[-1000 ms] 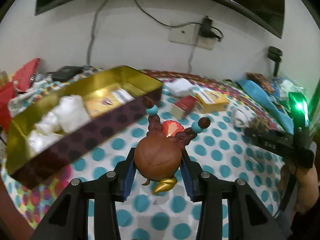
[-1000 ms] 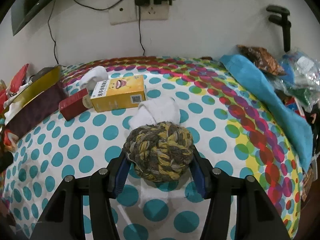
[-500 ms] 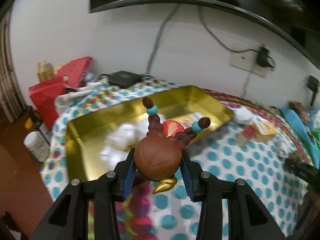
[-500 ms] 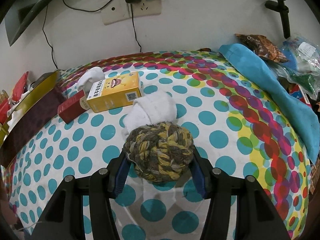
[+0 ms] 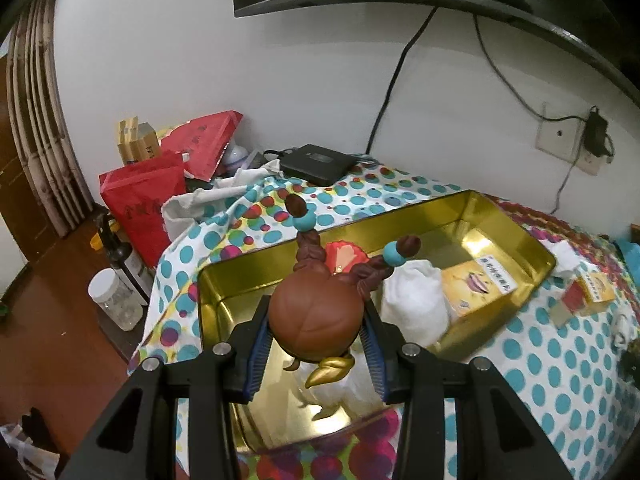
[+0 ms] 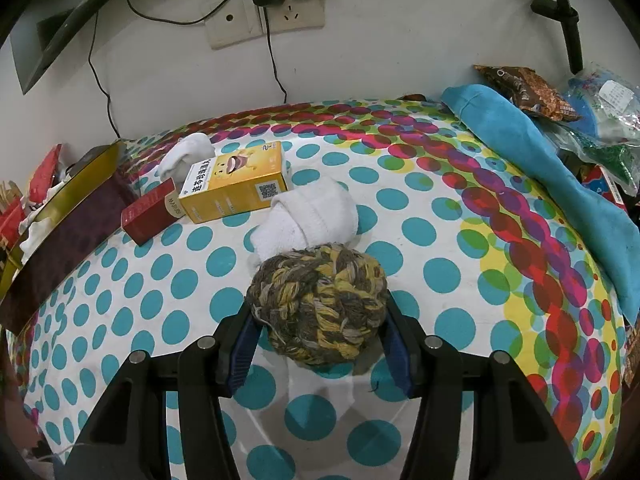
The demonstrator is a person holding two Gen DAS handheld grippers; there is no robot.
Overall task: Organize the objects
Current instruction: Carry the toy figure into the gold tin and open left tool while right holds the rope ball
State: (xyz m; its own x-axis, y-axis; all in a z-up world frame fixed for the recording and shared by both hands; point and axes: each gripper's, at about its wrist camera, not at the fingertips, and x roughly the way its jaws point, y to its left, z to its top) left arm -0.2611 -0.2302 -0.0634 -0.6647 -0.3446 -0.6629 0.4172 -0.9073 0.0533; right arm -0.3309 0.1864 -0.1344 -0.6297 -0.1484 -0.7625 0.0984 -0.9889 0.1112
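A: Doll head (image 5: 314, 320), brown with braids and teal beads, is sitting mid-frame in the left wrist view, and the left tool (image 5: 316, 354) is pinching it between both blue pads, over the near end of the gold tin (image 5: 536, 250).

B: What is lying in the tin?

A: A white rolled cloth (image 5: 414, 306) and a yellow box (image 5: 476, 290), right of centre.

B: And the right tool (image 6: 318, 346)?

A: It is gripping a yarn ball (image 6: 318, 304), grey and yellow, at lower centre, just above the dotted tabletop (image 6: 440, 208). Behind the ball a white sock roll (image 6: 310, 220) is resting, with a yellow carton (image 6: 236, 186) and a red box (image 6: 152, 212) toward the upper left.
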